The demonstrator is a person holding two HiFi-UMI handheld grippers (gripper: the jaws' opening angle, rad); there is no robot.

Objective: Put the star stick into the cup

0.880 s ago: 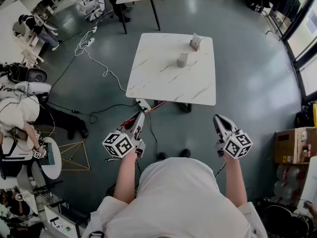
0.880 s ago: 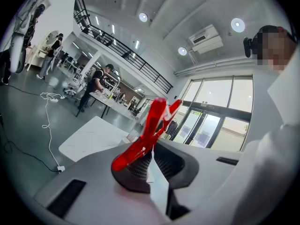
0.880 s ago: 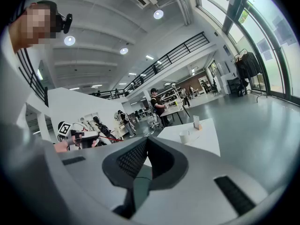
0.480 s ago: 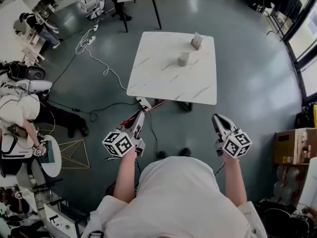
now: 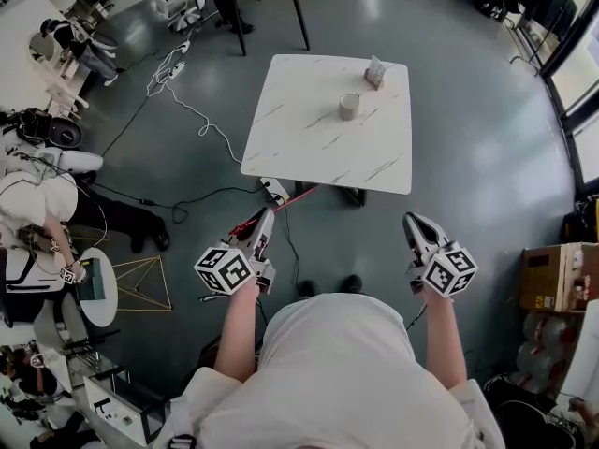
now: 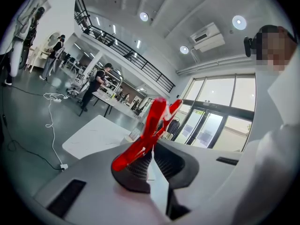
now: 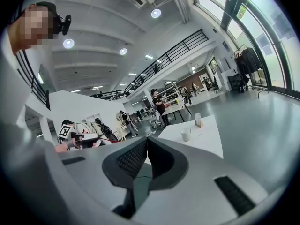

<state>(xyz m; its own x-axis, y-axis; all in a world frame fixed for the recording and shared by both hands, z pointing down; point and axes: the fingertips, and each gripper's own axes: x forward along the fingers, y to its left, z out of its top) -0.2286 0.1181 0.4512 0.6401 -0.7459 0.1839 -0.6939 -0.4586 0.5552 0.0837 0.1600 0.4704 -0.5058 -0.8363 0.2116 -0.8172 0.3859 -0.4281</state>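
The red star stick (image 5: 281,204) is clamped in my left gripper (image 5: 261,228), which is shut on it at waist height, short of the table. In the left gripper view the stick (image 6: 149,136) slants up and to the right out of the shut jaws. A pale cup (image 5: 348,107) stands upright on the far half of the white marble table (image 5: 309,152); the right gripper view shows this cup (image 7: 186,134) too. My right gripper (image 5: 417,226) is held level with the left one, and its jaws (image 7: 146,146) are shut with nothing between them.
A small card holder (image 5: 375,73) stands behind the cup near the table's far edge. A white cable and a power strip (image 5: 271,193) lie on the grey floor at the table's near left. A cardboard box (image 5: 552,277) sits at the right. People and desks crowd the left side.
The head view has shifted slightly, so the table sits a bit higher in the frame. Both grippers keep their pose and the stick stays in the left jaws.
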